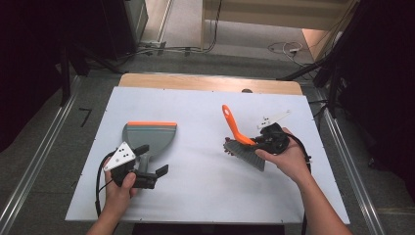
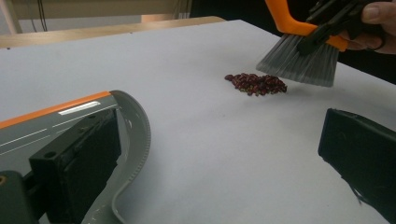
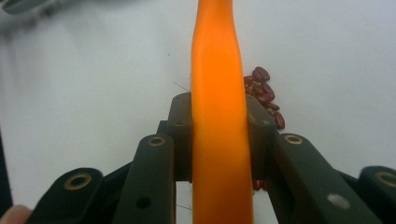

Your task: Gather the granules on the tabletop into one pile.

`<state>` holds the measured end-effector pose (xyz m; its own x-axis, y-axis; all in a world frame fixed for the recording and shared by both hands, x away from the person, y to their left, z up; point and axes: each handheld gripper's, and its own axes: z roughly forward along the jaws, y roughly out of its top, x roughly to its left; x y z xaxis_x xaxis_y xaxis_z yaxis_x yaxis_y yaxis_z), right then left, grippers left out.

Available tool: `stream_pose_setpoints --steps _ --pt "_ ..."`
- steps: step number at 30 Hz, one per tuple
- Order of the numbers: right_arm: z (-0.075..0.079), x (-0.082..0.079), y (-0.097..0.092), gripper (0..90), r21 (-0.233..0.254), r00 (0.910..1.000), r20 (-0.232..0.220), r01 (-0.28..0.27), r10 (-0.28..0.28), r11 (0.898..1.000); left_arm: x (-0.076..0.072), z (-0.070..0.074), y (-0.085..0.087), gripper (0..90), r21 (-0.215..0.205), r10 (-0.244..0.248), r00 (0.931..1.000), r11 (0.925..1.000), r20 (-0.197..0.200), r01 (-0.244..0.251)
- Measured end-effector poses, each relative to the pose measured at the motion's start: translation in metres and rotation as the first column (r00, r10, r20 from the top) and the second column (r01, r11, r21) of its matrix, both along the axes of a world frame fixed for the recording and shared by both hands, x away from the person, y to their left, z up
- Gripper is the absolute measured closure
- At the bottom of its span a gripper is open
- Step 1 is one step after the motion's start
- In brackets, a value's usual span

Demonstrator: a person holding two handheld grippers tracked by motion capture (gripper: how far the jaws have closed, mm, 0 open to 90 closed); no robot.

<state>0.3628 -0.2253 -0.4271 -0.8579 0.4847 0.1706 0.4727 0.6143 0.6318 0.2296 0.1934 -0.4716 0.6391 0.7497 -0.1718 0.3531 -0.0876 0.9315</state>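
A grey dustpan (image 1: 149, 133) with an orange front edge lies on the white board (image 1: 205, 191), left of centre. My left gripper (image 1: 151, 160) sits at its handle with jaws wide apart. In the left gripper view the left jaw rests over the dustpan's rim (image 2: 135, 135), and the right jaw stands clear of it over bare board. My right gripper (image 1: 258, 142) is shut on the orange handle of a brush (image 1: 235, 125), with the handle (image 3: 218, 140) squeezed between both pads. The grey bristles (image 2: 299, 63) hang just above and right of a small pile of dark red beans (image 2: 257, 84).
The board lies on a wooden table whose far edge (image 1: 210, 83) shows beyond it. Metal rails (image 1: 44, 147) run along both sides on the floor. Cables (image 1: 284, 48) lie on the floor at the back, and dark stands rise at the far right.
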Motion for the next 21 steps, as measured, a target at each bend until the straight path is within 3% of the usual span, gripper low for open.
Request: stream_pose_setpoints --steps 10,21 --pt "-0.006 -0.02 -0.038 68.6 0.068 0.9931 -0.018 0.117 -0.116 0.991 0.0 0.0 0.001 0.0 0.001 0.005 1.0 1.0 0.004 -0.005" --pt "-0.013 -0.04 -0.078 68.6 0.126 0.9754 -0.039 0.22 -0.217 0.967 0.0 0.001 0.001 0.0 -0.002 0.008 0.9999 1.0 0.015 -0.008"
